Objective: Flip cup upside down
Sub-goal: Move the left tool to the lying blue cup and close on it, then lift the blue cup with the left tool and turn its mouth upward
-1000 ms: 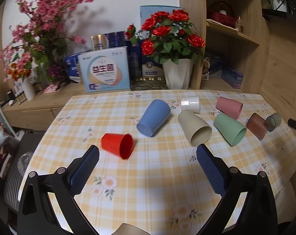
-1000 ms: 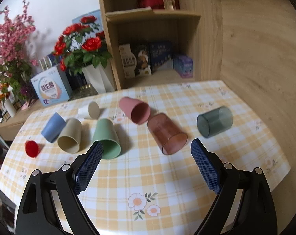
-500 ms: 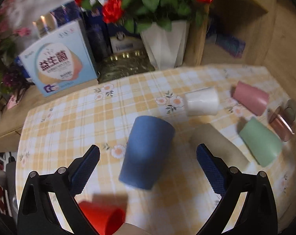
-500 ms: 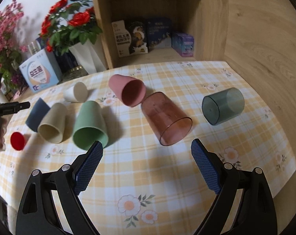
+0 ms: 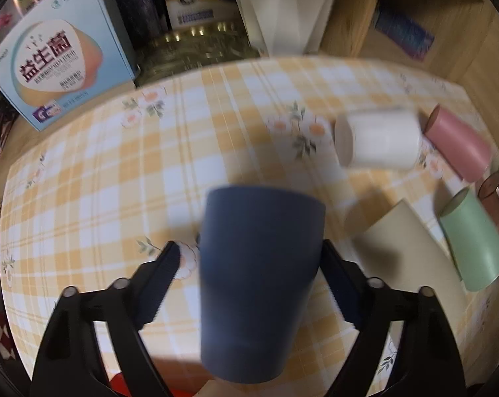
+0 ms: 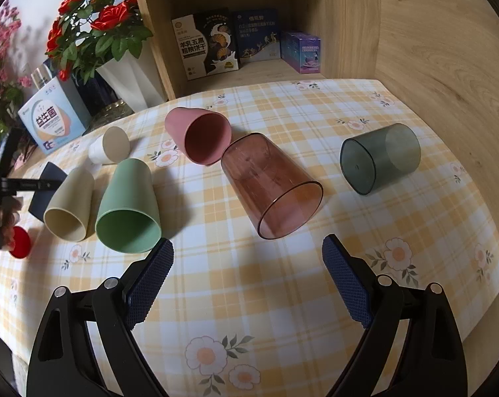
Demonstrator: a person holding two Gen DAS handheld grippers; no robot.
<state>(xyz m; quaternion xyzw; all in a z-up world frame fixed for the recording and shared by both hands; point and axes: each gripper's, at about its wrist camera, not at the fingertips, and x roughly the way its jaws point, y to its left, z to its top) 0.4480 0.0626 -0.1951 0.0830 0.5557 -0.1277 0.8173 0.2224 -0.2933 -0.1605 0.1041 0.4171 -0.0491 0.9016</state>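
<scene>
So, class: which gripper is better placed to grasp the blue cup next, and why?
Left. The left gripper already straddles the blue cup, fingers open either side. The right gripper hovers over bare tablecloth, far from it.

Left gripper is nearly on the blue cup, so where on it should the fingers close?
Close the left gripper across the blue cup's mid-body, one pad on each curved flank. It lies on its side between the open fingers, wide rim toward the camera, so a wrist roll could probably stand it rim-down.
</scene>
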